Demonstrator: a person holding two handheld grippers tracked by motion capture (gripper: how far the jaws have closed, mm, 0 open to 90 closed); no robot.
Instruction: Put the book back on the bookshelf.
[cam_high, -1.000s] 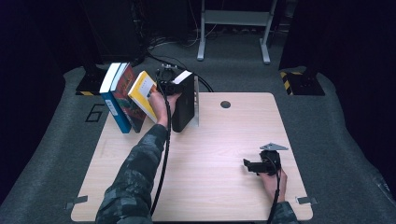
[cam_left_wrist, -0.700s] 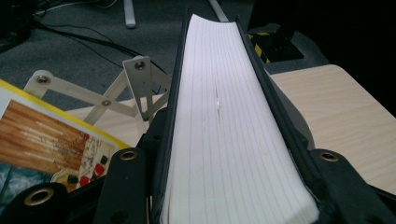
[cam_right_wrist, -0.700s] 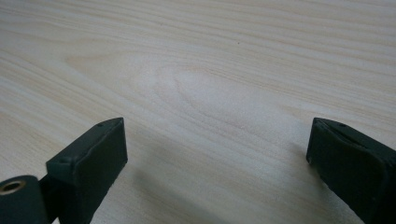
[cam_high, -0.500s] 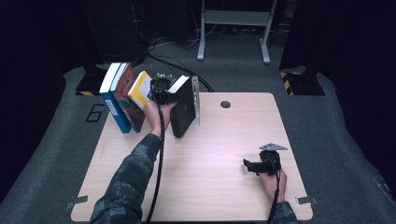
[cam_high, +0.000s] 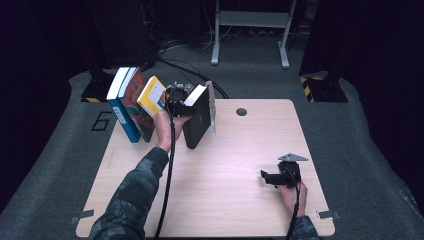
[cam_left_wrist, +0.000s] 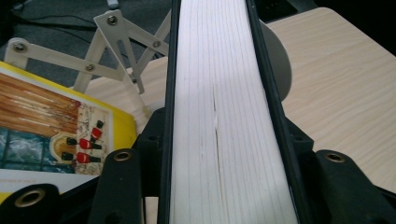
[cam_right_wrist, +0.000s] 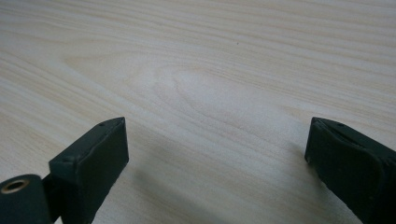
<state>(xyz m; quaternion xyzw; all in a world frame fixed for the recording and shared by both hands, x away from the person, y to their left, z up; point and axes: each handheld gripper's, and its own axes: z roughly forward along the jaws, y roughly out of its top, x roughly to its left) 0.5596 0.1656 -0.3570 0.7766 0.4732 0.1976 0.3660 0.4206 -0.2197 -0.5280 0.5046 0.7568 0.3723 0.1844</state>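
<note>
A thick black book (cam_high: 197, 122) stands on end at the back of the table (cam_high: 225, 190), its white page edge (cam_left_wrist: 219, 116) running up between my left gripper's jaws. My left gripper (cam_high: 182, 102) straddles the book from above. Its jaws have just been opening a little, but I see no gap between the pads and the covers (cam_left_wrist: 224, 135). A yellow book (cam_high: 152, 95) leans beside it, by a red book (cam_high: 136, 100) and a blue book (cam_high: 122, 107). My right gripper (cam_high: 264, 176) rests open over bare wood (cam_right_wrist: 217, 140).
A pale upright bookend plate (cam_high: 212, 107) stands against the black book's right side, its rounded edge (cam_left_wrist: 280, 65) behind the book. A cream scissor-lattice rack (cam_left_wrist: 112, 42) lies behind the books. A cable hole (cam_high: 241, 111) is at the table's back edge. Dark carpet surrounds the table.
My left hand has shifted a little with the black book, which now stands more upright against the bookend plate. The right gripper has stayed where it was.
</note>
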